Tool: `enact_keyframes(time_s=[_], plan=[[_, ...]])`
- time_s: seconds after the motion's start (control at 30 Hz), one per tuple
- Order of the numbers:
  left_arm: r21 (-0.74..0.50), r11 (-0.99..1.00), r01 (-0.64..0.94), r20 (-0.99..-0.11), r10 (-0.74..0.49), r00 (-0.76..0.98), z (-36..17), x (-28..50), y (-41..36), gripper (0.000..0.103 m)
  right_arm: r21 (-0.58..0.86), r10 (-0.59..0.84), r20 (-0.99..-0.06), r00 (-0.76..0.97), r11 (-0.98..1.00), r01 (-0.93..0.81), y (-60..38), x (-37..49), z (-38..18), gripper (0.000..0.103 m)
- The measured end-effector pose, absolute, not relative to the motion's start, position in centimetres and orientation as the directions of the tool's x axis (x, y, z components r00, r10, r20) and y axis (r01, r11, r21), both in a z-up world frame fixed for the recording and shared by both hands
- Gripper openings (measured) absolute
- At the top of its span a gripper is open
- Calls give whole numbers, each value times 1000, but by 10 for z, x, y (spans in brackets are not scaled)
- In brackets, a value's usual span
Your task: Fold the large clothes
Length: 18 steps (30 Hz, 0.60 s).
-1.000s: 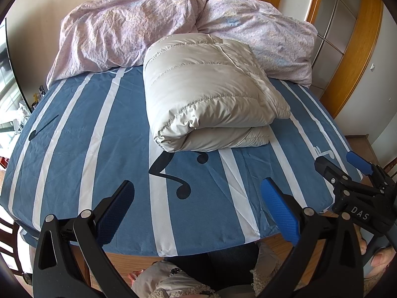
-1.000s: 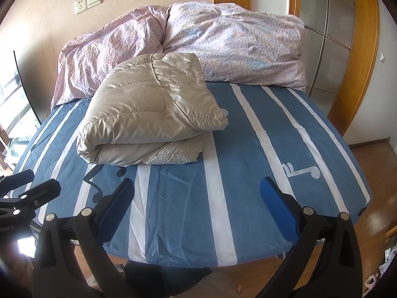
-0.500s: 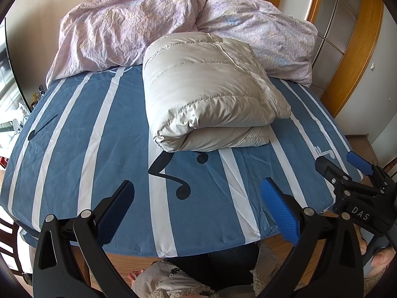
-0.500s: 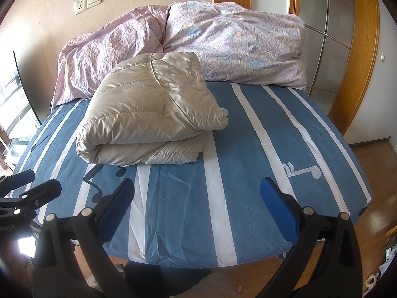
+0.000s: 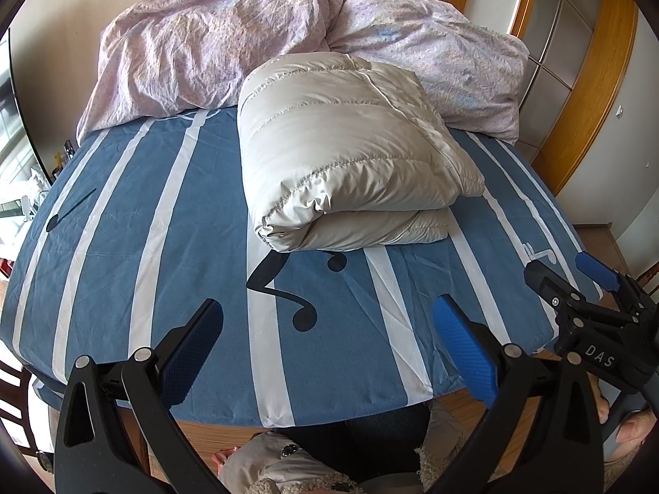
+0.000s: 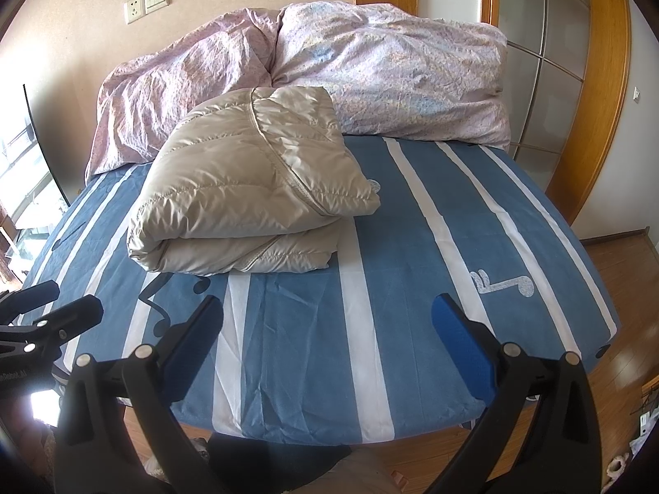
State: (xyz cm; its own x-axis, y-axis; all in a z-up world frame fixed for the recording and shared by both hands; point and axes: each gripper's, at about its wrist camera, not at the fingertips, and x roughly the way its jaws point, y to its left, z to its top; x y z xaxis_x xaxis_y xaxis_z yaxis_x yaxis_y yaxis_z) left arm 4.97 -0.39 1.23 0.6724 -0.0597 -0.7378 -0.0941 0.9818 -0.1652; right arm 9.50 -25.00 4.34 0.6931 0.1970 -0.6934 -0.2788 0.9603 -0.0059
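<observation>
A beige quilted down jacket [image 5: 350,164] lies folded into a thick bundle on the blue striped bed sheet [image 5: 123,255], toward the far middle of the bed. It also shows in the right wrist view [image 6: 247,197]. My left gripper [image 5: 327,350] is open and empty above the near edge of the bed, well short of the jacket. My right gripper [image 6: 327,350] is open and empty, also near the front edge. The right gripper also shows in the left wrist view [image 5: 576,284], and the left gripper in the right wrist view [image 6: 57,304].
A crumpled pink floral duvet [image 5: 255,49] is piled along the head of the bed behind the jacket. A wooden-framed sliding door [image 6: 576,82] stands at the right. Wooden floor [image 6: 626,271] lies to the right of the bed.
Both views have shifted only slightly. The jacket has not moved and both grippers remain open.
</observation>
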Motion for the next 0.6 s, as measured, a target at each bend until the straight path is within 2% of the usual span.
enact_keyframes(time_s=[0.6], plan=[[-165,982,-96,-738,-58,672,12,50,-3,102,-6,198,-693,693,960,-281,-251,95,44,101]])
